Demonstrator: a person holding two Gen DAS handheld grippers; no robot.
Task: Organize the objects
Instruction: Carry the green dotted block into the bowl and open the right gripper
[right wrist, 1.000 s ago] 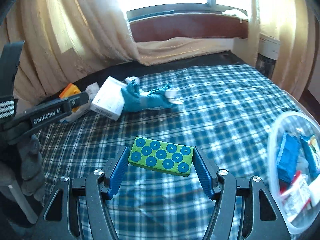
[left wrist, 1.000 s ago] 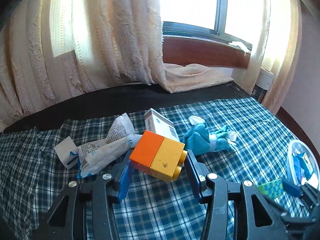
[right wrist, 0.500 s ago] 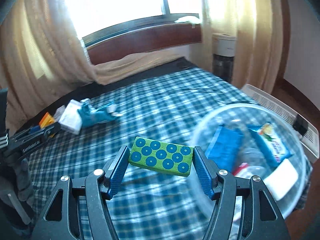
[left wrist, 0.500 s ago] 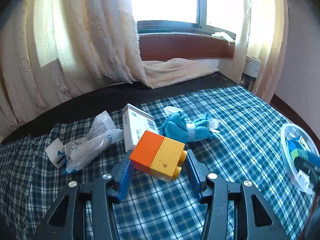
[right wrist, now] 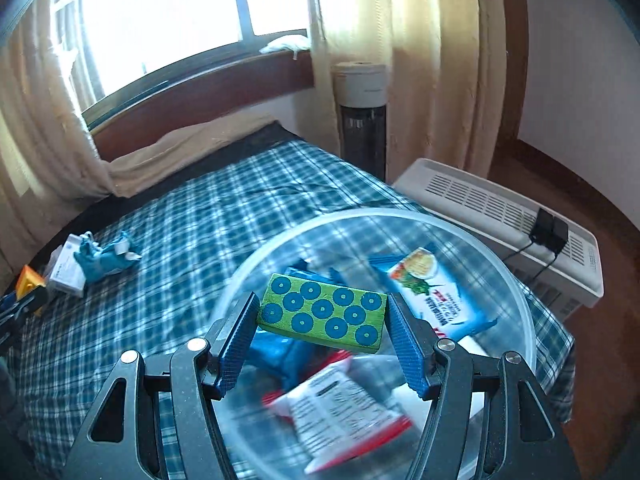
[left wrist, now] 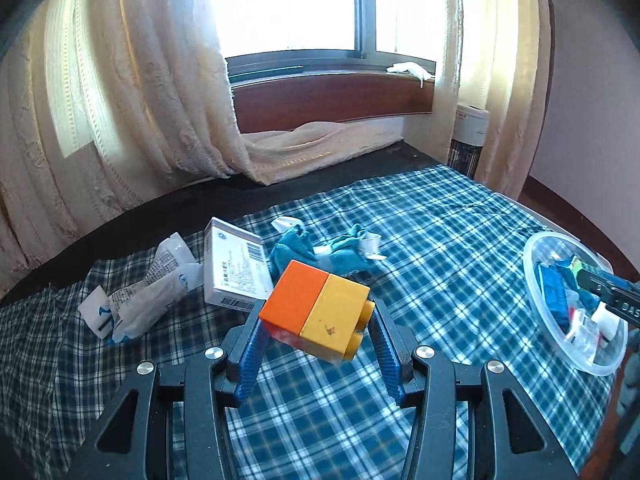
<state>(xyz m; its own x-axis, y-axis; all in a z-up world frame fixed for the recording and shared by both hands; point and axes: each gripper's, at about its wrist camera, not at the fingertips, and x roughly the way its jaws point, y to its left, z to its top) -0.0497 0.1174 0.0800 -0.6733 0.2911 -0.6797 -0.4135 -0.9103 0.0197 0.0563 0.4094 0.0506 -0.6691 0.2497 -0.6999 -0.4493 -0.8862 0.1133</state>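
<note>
Plaid cloth (left wrist: 440, 216) in blue and white covers the bed across the lower half of both views, with curtains and a window behind. We judge the tidying to be partly done: the clear plastic bowl (right wrist: 516, 300), at the cloth's right edge in the left wrist view, already holds blue packets and a noodle sachet (right wrist: 432, 300).

Our right tool (right wrist: 322, 312) is clamped on the green block with blue dots (right wrist: 324, 312) and hangs over the bowl's mouth, so that block looks ready to drop. Our left tool (left wrist: 316, 316) grips the orange and yellow brick (left wrist: 316, 308) above the cloth at lower centre.

Left of centre, a white carton (left wrist: 232, 268), a crumpled wrapper (left wrist: 148, 292) and a teal sock (left wrist: 320, 252) lie unsorted.

Open cloth runs between that cluster and the bowl. The bowl sits near the bed's edge, with a white heater (right wrist: 500, 224) beyond it.
</note>
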